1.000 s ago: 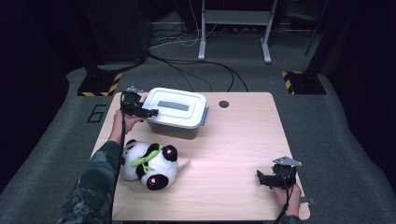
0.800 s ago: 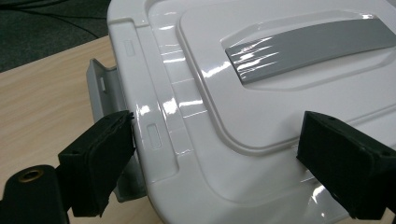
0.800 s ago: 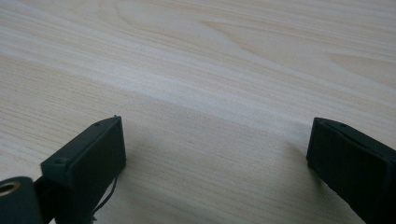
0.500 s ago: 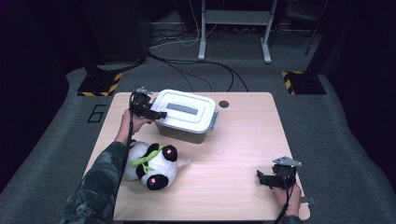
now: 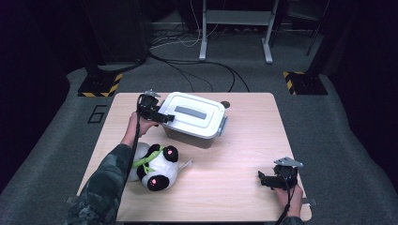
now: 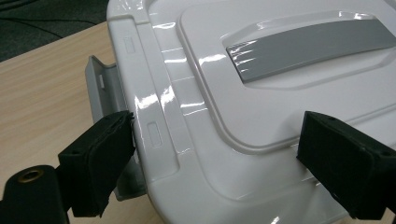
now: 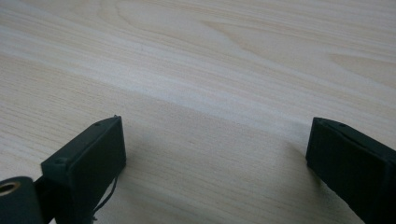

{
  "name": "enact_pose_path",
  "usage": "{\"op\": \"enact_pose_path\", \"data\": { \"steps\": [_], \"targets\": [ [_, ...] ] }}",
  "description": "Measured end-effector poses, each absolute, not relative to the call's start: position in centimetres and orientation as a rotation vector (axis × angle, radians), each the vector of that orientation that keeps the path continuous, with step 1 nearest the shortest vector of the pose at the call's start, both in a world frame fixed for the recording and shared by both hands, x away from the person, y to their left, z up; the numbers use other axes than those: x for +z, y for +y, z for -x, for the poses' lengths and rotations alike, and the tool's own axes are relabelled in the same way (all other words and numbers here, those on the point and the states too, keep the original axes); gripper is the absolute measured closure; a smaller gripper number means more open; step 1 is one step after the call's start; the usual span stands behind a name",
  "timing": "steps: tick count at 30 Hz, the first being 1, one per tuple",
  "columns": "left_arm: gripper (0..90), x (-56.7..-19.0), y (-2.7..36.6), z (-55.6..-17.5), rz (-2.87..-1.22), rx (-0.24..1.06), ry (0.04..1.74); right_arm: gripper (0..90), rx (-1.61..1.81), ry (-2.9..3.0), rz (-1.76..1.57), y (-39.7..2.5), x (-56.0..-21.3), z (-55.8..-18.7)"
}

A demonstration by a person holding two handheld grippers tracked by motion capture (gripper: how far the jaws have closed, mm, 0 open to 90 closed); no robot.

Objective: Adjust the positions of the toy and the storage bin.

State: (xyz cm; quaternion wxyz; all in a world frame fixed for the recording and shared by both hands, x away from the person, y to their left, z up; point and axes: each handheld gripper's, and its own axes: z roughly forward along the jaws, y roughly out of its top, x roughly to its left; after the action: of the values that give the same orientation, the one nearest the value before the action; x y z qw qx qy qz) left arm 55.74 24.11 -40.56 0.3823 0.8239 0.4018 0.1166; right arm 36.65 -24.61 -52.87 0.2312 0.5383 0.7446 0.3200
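1. grey carpet at the far left carries a large painted "6", just off the table's left edge; it is the only writing i can read from here.
2. pale wood table sits in the middle of the room, with a person's camouflage sleeve coming up over its near left part.
3. left gripper is at the left end of the white storage box. its jaws are spread wide; one pad sits against the grey side latch, the other hangs over the lid, and nothing is pinched between them.
4. the box stands on the back-left part of the table, lid on, with a flat grey handle set in the top. i see no label on it.
5. panda plush lies on the table in front of the box, near it but apart, with a green band at its neck.
6. small dark round spot sits in the tabletop just behind the box.
7. right gripper rests low at the near right corner, well apart from the box, jaws spread over bare wood and holding nothing.
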Motion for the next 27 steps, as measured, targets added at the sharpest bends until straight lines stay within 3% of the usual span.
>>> {"op": "enact_pose_path", "data": {
  "steps": [14,27],
  "targets": [
    [8.6,-38.9,25.3,-53.8,-2.079,0.371,1.055,3.9,0.878,2.048,-1.481,-24.6,-52.8,-36.6],
    [5.2,-37.4,28.6,-46.8,-2.045,0.498,1.025,4.1,0.933,2.076,-1.471,-23.7,-51.8,-36.5]
  ]
}}
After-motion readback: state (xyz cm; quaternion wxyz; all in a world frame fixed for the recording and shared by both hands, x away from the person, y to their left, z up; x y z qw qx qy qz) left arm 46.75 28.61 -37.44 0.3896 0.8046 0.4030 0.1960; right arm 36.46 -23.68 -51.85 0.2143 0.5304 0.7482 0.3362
